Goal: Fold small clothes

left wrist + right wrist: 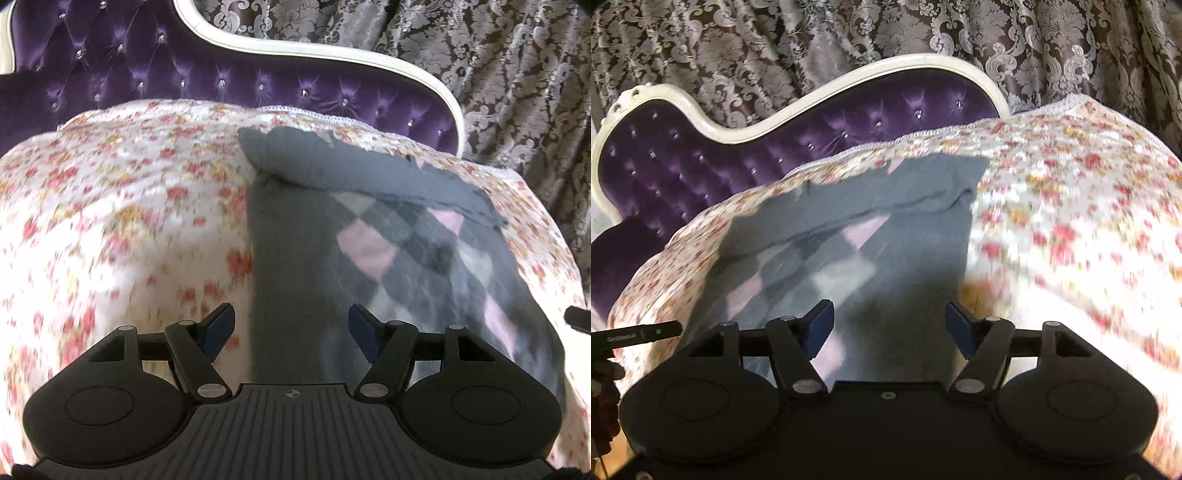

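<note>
Left wrist view: left gripper (291, 328) sat at bottom centre, jaws spread apart with nothing between the blue pads (221, 325); released. Grey argyle sweater (317, 258) with pink and pale diamonds lay centre to right of frame on the floral bedspread (122, 206), its top portion folded over as a plain grey band across the upper centre. Sweater's left edge ran down into the gap between the jaws, but the pads stood clear of it. Purple tufted headboard (147, 62) with white trim filled the upper left; damask curtain (498, 66) the upper right. Lower frame blurred.

Right wrist view: right gripper (889, 332) at bottom centre, jaws likewise apart and empty; released. Sweater (886, 240) lay centre left, folded band across upper centre, right edge falling between the jaws, no pad contact seen. Bedspread (1071, 206) blurred at right. Headboard (701, 166) at left, curtain (812, 37) along top. Part of the other gripper's body (635, 335) showed at the lower left edge
</note>
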